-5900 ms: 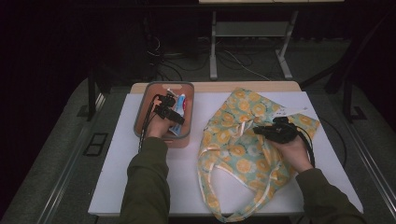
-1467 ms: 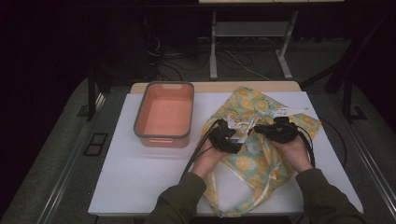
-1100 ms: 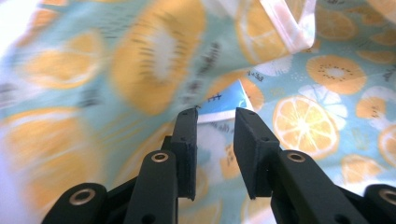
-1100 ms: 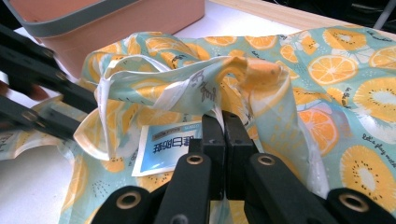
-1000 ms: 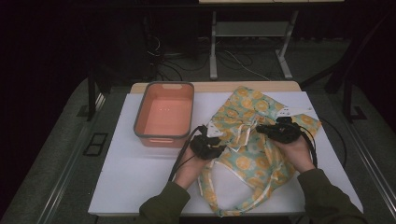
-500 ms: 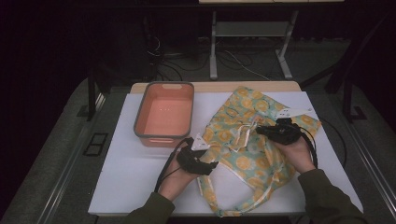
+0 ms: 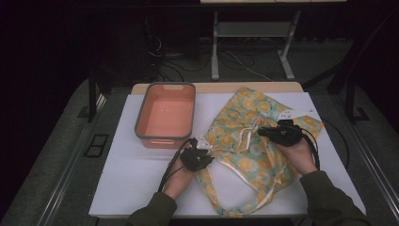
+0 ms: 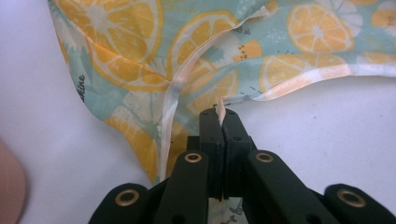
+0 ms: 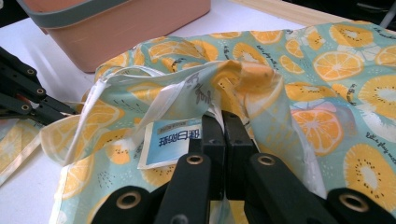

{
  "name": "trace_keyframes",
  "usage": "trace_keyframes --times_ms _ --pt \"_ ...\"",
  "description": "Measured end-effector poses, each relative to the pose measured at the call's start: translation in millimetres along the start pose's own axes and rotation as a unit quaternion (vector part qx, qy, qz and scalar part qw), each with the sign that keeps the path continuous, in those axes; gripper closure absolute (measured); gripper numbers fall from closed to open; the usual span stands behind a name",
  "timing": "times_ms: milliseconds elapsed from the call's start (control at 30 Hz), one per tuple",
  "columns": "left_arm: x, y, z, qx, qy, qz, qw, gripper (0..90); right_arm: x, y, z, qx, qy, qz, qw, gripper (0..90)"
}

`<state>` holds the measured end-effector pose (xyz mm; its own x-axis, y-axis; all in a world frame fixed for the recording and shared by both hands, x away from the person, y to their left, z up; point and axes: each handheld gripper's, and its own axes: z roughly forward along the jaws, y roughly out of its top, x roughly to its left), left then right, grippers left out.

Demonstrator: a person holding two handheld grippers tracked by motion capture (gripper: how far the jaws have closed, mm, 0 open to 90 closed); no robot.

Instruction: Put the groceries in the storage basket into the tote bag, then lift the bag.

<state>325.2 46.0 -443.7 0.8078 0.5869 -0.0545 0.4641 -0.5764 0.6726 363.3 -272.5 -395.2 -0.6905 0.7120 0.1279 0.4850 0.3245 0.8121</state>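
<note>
A teal bag (image 7: 254, 141) printed with orange and lemon slices lies on the white table top (image 7: 136, 183). My left gripper (image 7: 206, 151) sits at the bag's left edge. In the left gripper view its jaws have just been closing and are shut on the bag's pale trimmed edge (image 8: 219, 109). My right gripper (image 7: 263, 133) rests on the bag's upper right part. In the right gripper view it is shut on a bunched fold of the bag's fabric (image 9: 247, 79), just above a white label (image 9: 170, 142).
An empty orange tub (image 7: 165, 117) with a grey rim stands at the back left, close to the left gripper. The bag's long handles (image 7: 235, 207) loop toward the table's front edge. Dark floor, cables and a stand lie behind the table.
The left hand has drawn back from the bag's mouth toward the lower left and sunk to the table. Its jaws now pinch the bag's left edge. The right hand has kept still.
</note>
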Motion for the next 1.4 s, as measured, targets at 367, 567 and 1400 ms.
trace_keyframes --times_ms 367,567,1400 --pt "2.6 -3.3 -0.7 -0.005 -0.011 -0.017 0.9998 88.9 19.7 -8.3 -8.4 0.023 0.041 -0.018 0.9987 80.7" --pt "3.2 -3.4 -0.6 -0.006 -0.012 -0.018 0.9997 88.9 45.5 -15.4 -21.4 0.027 0.082 -0.055 0.9948 80.3" --pt "6.4 -4.8 -2.2 -0.013 -0.017 -0.032 0.9993 88.9 96.3 -80.2 -6.5 0.147 0.085 -0.107 0.9796 43.8"
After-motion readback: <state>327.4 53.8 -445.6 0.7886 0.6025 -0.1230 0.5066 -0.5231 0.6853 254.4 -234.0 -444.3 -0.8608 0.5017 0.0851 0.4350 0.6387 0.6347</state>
